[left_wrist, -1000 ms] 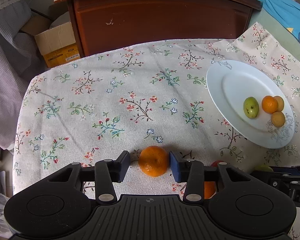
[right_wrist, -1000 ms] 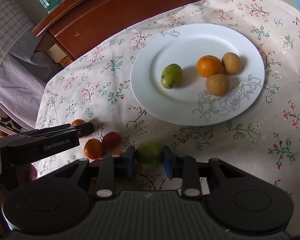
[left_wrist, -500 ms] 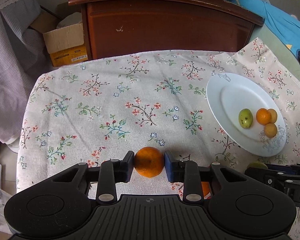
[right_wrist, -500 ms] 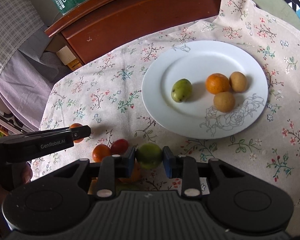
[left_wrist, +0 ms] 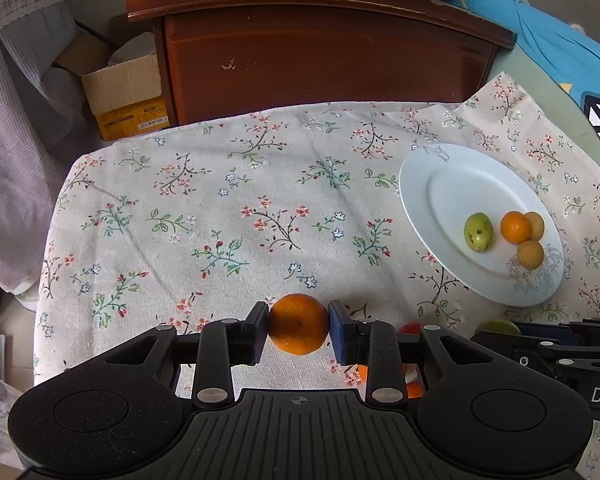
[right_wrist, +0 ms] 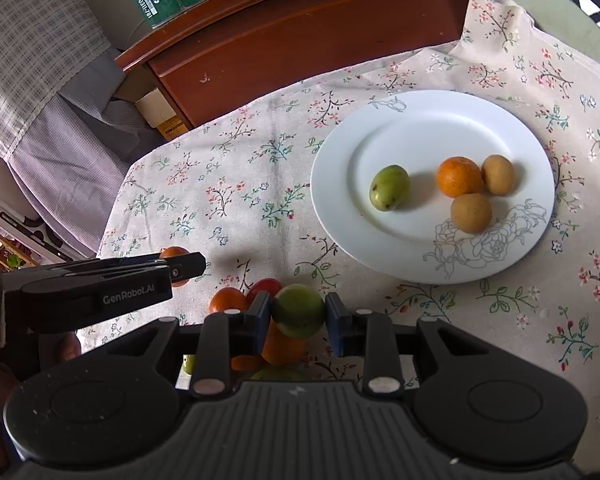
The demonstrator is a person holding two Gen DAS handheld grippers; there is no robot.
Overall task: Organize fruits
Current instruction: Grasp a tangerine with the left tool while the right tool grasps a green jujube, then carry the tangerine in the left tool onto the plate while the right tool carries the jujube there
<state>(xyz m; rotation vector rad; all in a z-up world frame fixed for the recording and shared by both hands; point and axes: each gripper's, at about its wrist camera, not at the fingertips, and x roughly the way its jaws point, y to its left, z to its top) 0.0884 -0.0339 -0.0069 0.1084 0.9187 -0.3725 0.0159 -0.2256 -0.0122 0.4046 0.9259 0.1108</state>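
1. The left gripper (left_wrist: 298, 325) had its jaws pressed on an orange (left_wrist: 298, 324), one pad on each side; they had just been closing onto it, and the fruit sat squarely between them above the floral cloth (left_wrist: 220, 208) of the desk.

2. The right gripper (right_wrist: 298, 312) had its jaws narrowly set and clamped on a green fruit (right_wrist: 298, 311), which hung over a small heap of loose fruit (right_wrist: 228, 300) on the cloth.

3. The white plate (right_wrist: 400, 128) lay ahead and to the right of the right gripper's jaws, near them. From the left gripper's jaws the same plate (left_wrist: 432, 176) lay ahead and well off to the right.

4. Four fruits already rested on the plate: a green one (right_wrist: 389, 187), an orange one (right_wrist: 459, 176) and two tan ones (right_wrist: 471, 213), grouped toward its near and right side. Its far left part was bare.

5. Judged from this, the right hand was the nearer to the plate and had the shorter, straighter path. The left hand would have to cross rightward, where the right gripper's body (left_wrist: 572, 344) stood in the way.

6. Both fruits were roundish, so no long axis mattered for setting them down; rolling on the plate looked the likelier trouble.
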